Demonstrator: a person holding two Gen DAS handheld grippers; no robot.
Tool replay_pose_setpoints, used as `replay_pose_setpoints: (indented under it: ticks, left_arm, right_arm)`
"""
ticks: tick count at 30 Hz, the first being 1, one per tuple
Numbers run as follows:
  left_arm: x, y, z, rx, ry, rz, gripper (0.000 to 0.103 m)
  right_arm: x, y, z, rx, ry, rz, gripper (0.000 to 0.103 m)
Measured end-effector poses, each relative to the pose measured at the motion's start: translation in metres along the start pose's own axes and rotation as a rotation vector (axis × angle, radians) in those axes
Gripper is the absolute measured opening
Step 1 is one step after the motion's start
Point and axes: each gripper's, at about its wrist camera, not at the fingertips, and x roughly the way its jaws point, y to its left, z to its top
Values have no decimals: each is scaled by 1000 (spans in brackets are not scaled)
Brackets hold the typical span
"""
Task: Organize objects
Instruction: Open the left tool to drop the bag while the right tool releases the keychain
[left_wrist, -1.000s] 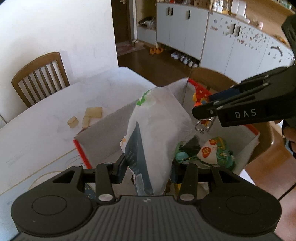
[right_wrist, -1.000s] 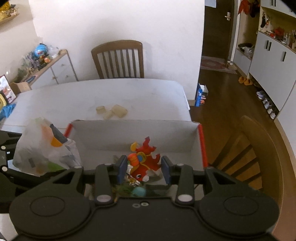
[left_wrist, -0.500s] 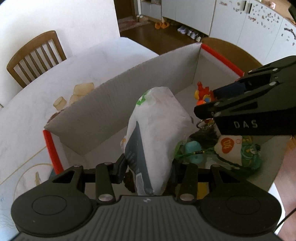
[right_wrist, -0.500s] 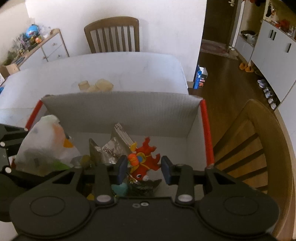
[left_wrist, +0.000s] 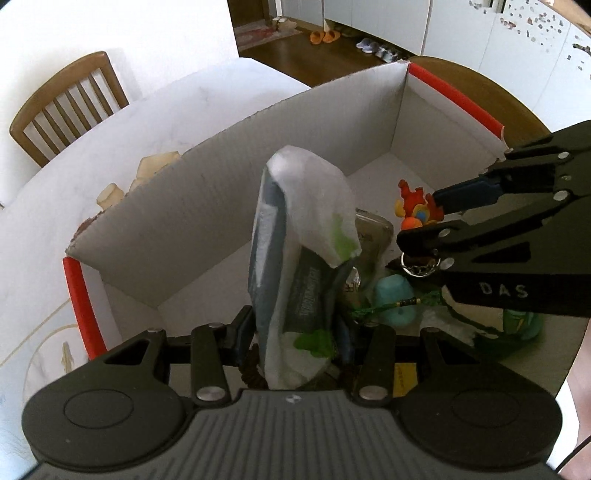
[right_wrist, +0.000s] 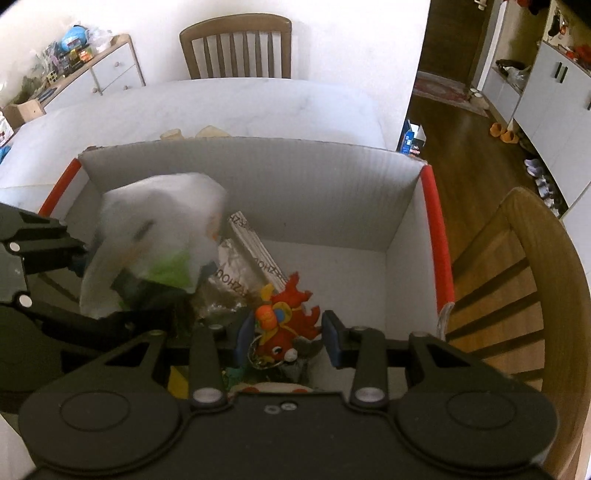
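Plastic bag (left_wrist: 299, 236) is hanging inside the cardboard box (left_wrist: 207, 206), and my left tongs (left_wrist: 295, 332) are pinching it. My right tongs (right_wrist: 286, 332) are gripping the red plush toy (right_wrist: 288, 314) low in that box, which is sitting on the worktop (right_wrist: 240, 103).
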Motion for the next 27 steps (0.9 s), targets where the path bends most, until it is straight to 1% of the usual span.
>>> replay_pose_setpoints:
  ticks: [1, 2, 6, 14, 16, 19, 22, 25, 27]
  left_arm:
    - [0, 0, -1, -3, -1, 0, 45]
    - [-1, 1, -1, -7, -2, -1, 47]
    - [-6, 1, -4, -26, -17, 1, 61]
    - [-23, -2, -9, -29, -58, 8, 63]
    - [-30, -3, -12, -24, -74, 18, 67]
    - [-39, -3, -15, -23, -92, 21, 68]
    - [-51, -3, -19, -28, -110, 21, 69]
    - [-60, 0, -22, -32, -134, 20, 74]
    - [-69, 2, -26, -33, -151, 13, 75]
  right_arm:
    - [1, -1, 0, 2, 1, 2, 39]
    - [0, -2, -1, 4, -1, 2, 39]
    - [-6, -5, -5, 9, -5, 19, 42]
    - [-28, -8, -10, 8, -44, 51, 52]
    - [-34, -7, -9, 12, -56, 58, 55]
    - [-45, -5, -10, 16, -74, 68, 58]
    - [-57, -2, -12, 17, -93, 77, 61]
    - [-70, 3, -13, 19, -118, 84, 63]
    - [-79, 6, -15, 26, -135, 91, 63]
